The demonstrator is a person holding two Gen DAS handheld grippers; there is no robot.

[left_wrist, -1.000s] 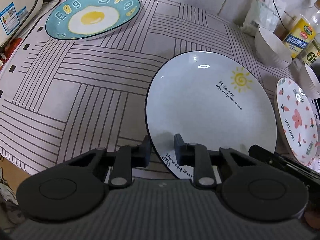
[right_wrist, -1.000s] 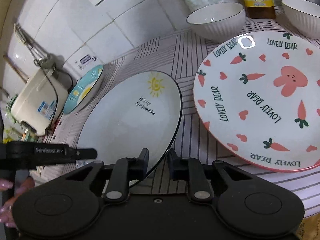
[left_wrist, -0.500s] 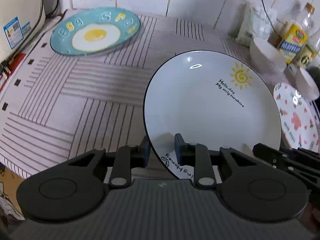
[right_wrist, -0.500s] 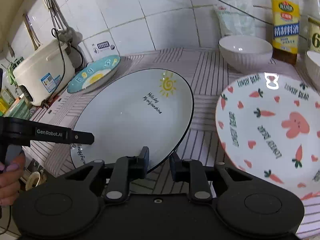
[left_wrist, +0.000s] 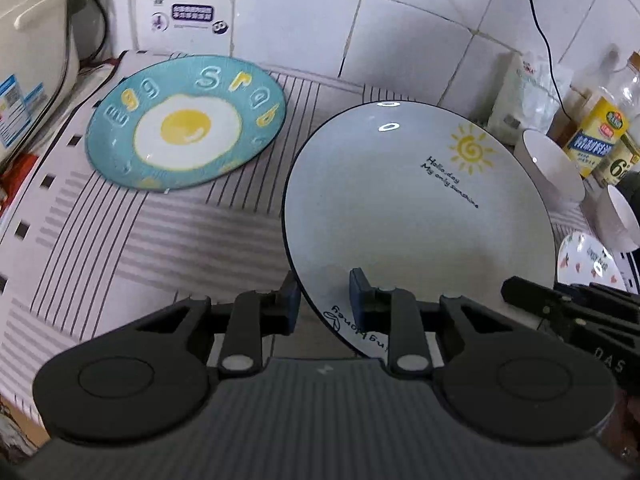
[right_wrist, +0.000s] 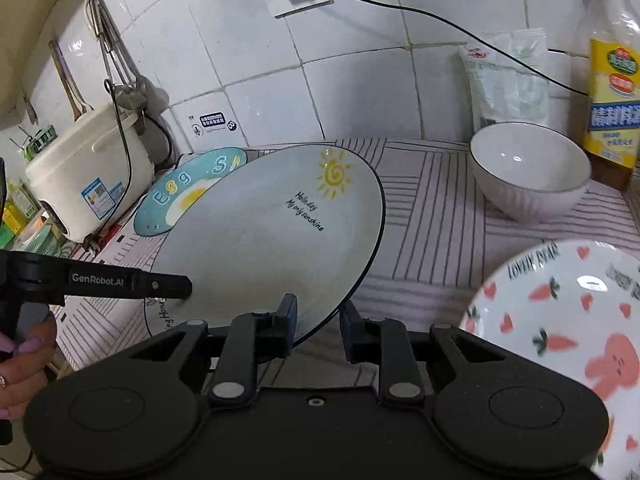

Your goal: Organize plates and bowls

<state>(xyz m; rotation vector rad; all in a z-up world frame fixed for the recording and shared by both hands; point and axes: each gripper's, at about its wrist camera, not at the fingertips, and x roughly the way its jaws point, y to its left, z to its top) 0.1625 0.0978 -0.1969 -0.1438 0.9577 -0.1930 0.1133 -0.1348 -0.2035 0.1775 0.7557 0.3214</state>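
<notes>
A pale sun plate (left_wrist: 416, 216) with a dark rim is held tilted in the air by both grippers. My left gripper (left_wrist: 322, 298) is shut on its near rim; my right gripper (right_wrist: 318, 320) is shut on its opposite rim (right_wrist: 280, 232). A teal fried-egg plate (left_wrist: 186, 122) lies on the striped cloth at the back left, also in the right wrist view (right_wrist: 188, 196). A carrot-and-rabbit plate (right_wrist: 560, 328) lies at the right. A white ribbed bowl (right_wrist: 528, 172) stands behind it, and a second bowl (left_wrist: 618, 216) shows at the right edge.
A white rice cooker (right_wrist: 88, 172) stands at the far left by the tiled wall. Oil bottles (right_wrist: 612, 92) and a plastic bag (right_wrist: 508, 80) stand at the back right. A power cord (right_wrist: 440, 20) runs along the wall. The striped cloth (left_wrist: 180, 248) covers the counter.
Both grippers have lifted the sun plate off the cloth and carried it toward the back left, nearer the fried-egg plate. The carrot plate and bowls stayed put.
</notes>
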